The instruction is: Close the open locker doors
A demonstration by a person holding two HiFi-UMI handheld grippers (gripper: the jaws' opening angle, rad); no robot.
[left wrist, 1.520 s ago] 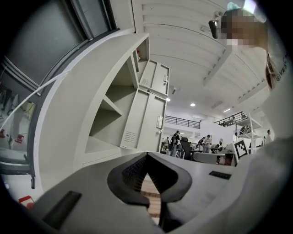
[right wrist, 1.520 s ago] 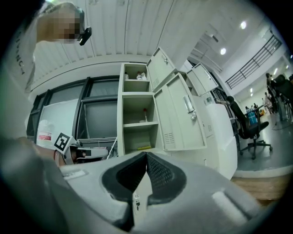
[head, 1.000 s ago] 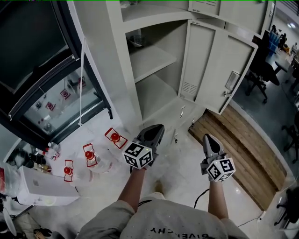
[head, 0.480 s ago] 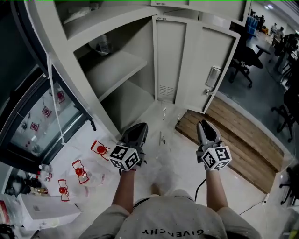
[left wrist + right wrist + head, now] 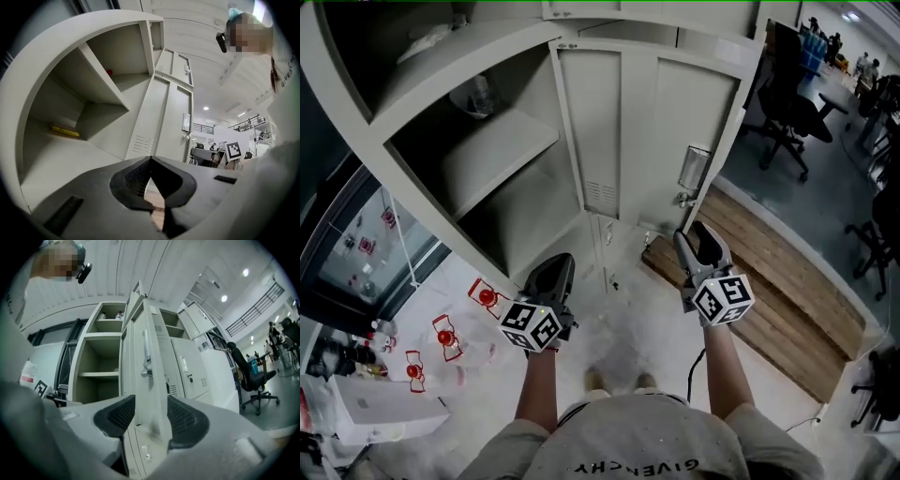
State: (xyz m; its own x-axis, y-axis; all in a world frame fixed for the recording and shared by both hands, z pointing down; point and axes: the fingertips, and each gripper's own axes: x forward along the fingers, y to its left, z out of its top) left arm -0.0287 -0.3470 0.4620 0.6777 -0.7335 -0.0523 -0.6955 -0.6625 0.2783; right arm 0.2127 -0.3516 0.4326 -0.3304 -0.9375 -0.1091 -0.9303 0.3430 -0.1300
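Jaws of the right gripper (image 5: 150, 416) are opening with the edge of the locker door (image 5: 666, 122) between them. The left gripper (image 5: 150, 161) is pressed together, empty. Best push steadily near the latch (image 5: 693, 171).

Locker door (image 5: 680, 112): pale grey sheet metal, upright, swung wide open beside the shelved compartment (image 5: 492, 159); latch handle (image 5: 682, 199) and card holder (image 5: 695, 167) on its face.
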